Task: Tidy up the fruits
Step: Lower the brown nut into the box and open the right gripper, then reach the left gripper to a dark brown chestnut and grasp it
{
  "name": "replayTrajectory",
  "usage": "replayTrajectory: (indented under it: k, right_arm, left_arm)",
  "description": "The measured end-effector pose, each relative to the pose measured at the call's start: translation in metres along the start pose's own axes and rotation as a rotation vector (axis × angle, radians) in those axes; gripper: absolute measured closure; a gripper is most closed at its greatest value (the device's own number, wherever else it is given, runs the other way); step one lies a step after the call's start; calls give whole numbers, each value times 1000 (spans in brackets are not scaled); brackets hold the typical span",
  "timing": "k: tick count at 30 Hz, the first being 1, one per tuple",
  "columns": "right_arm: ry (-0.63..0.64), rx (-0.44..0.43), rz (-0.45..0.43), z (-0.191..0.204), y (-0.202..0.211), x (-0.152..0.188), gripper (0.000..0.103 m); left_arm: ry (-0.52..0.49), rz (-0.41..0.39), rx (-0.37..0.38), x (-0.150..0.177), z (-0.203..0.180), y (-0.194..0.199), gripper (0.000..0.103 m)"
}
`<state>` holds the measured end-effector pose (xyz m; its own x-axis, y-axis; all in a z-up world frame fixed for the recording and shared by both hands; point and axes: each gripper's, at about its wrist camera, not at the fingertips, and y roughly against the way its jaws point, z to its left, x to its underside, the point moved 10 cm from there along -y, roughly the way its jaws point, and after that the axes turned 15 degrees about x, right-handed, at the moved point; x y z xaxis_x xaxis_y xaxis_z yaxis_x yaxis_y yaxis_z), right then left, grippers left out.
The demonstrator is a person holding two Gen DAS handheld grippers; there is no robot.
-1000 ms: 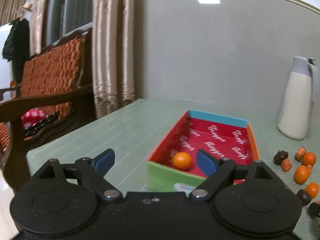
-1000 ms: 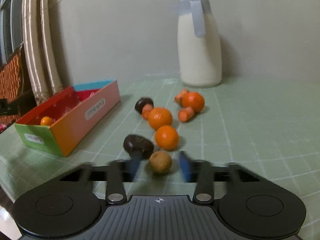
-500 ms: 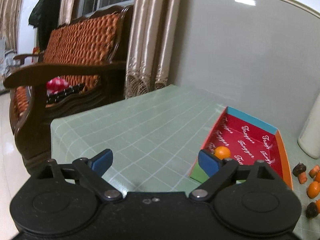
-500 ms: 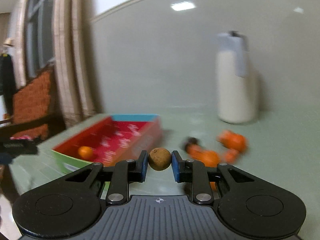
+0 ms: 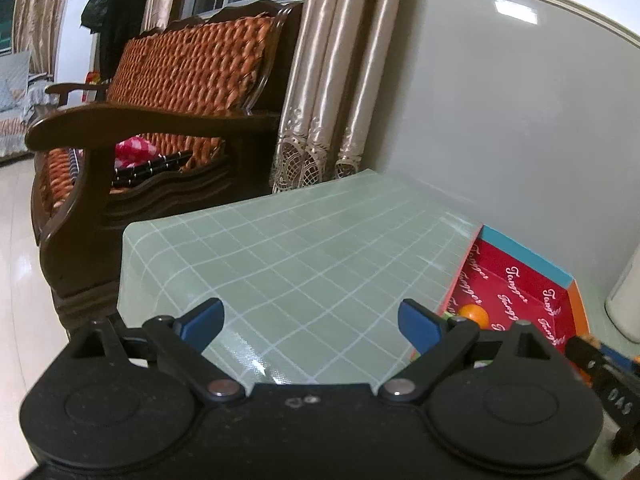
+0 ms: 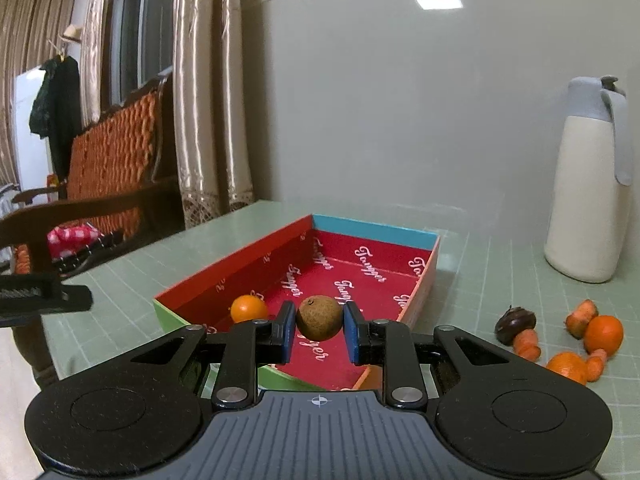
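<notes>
My right gripper is shut on a brown longan and holds it above the near end of the red-lined box. A small orange lies inside the box at its near left. My left gripper is open and empty over the green table, left of the box; the orange shows there too. Loose oranges, carrot pieces and a dark chestnut lie on the table right of the box.
A white thermos jug stands at the back right by the wall. A wooden sofa and curtains stand beyond the table's left edge. The right gripper's side shows at the left wrist view's right.
My right gripper closed on the longan, lifted it off the table and carried it left over the box. My left gripper swung left, away from the box, staying open.
</notes>
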<state>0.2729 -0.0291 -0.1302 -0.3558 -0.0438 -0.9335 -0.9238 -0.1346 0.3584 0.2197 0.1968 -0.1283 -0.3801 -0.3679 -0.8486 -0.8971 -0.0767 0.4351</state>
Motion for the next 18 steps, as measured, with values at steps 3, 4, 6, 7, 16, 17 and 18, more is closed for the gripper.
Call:
replayTrajectory:
  k: [3,4,6,7,16,17,18]
  right_arm:
    - [10,-10,28,3,2,7,76]
    - [6,-9,23,2,3,7,70]
    - [-4,-7,7,-2,10,6,40]
    - [-12,-9,-11,-3,14,4,23]
    - [-84,110,-109,-65,51,-12,10]
    - [-94,142,-118,-78,56,-11,8]
    - [-103,184,-132,-92,61,-10,3]
  left_arm:
    - [1,2,3,1,-2,-1,15]
    - [-3,2,3,1,-3,-1,15]
    - [-14,1,4,1,-6,-1,15]
    - [-24,1,4,2,-9,-1,15]
    - [-155,-28,72,7,-50,2,15]
    - [-178,-36,91,8,-59,3,15]
    - [-206,-44,115,10,-69,4,15]
